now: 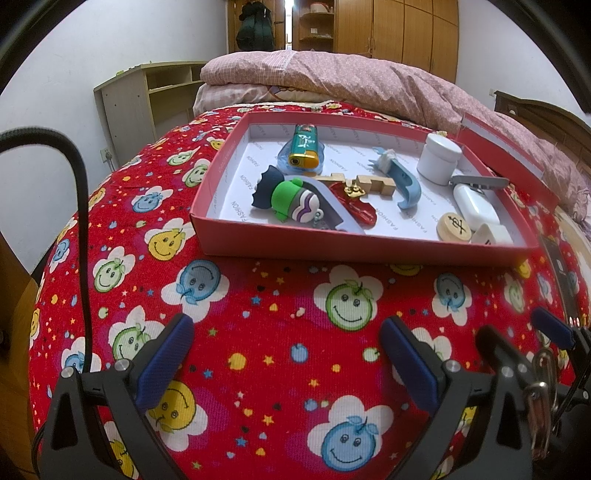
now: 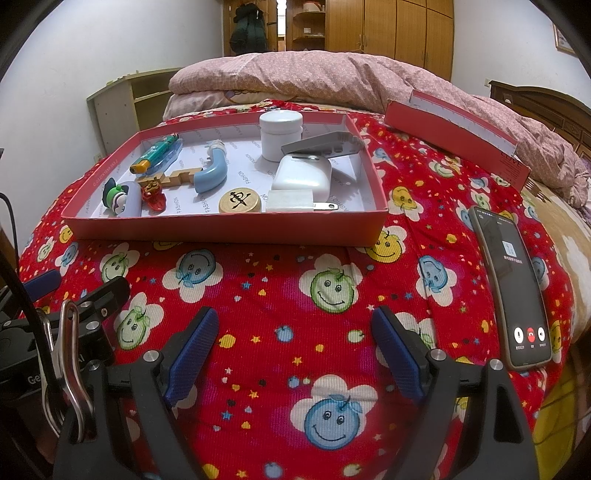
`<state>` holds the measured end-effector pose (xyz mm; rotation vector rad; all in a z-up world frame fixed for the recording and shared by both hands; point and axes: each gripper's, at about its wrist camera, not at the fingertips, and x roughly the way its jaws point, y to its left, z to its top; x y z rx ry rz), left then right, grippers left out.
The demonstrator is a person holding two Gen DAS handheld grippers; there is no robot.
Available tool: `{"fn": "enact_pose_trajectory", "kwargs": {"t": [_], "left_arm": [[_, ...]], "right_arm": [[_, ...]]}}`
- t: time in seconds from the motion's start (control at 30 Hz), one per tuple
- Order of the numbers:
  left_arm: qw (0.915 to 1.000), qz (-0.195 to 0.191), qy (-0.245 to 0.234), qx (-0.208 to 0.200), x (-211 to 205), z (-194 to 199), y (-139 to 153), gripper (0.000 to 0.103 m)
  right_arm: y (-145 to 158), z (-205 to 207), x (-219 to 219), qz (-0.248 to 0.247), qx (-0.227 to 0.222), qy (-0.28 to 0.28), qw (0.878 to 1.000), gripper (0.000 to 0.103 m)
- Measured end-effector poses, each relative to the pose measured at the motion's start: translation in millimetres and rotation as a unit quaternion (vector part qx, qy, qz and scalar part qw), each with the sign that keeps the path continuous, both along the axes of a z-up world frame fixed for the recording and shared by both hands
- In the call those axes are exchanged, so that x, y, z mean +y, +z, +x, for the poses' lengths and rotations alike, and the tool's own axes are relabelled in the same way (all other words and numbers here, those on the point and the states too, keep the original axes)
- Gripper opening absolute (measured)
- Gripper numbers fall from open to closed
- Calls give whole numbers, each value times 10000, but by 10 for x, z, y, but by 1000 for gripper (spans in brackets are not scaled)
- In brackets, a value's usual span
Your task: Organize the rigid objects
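Both grippers, left [image 1: 286, 354] and right [image 2: 295, 347], hover wide open and empty over the bedspread [image 2: 266, 302]; only the right view shows the phone [image 2: 513, 288].

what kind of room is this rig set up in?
A bedroom, most likely. The work surface is a bed with a red patterned sheet, a pink quilt bunched at its far end, and wooden wardrobes against the back wall.

In the left wrist view the phone [image 1: 561, 273] shows only as a dark sliver at the right edge. The white charger plug [image 1: 493, 233] sits half hidden behind the red box [image 1: 362, 251] front wall. The phone's screen text [image 2: 511, 254] is too small to read. The lid [image 1: 506, 158] lies partly behind the box.
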<state>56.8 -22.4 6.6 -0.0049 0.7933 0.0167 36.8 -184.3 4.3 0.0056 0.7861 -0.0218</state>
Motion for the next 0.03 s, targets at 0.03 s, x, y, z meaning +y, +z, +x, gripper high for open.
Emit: {"fn": "enact_pose_trajectory", "kwargs": {"t": [0.03], "left_arm": [[10000, -5, -6, -2, 3, 1, -5, 103]], "right_arm": [[0, -2, -3, 0, 0, 0, 10000, 87]]}}
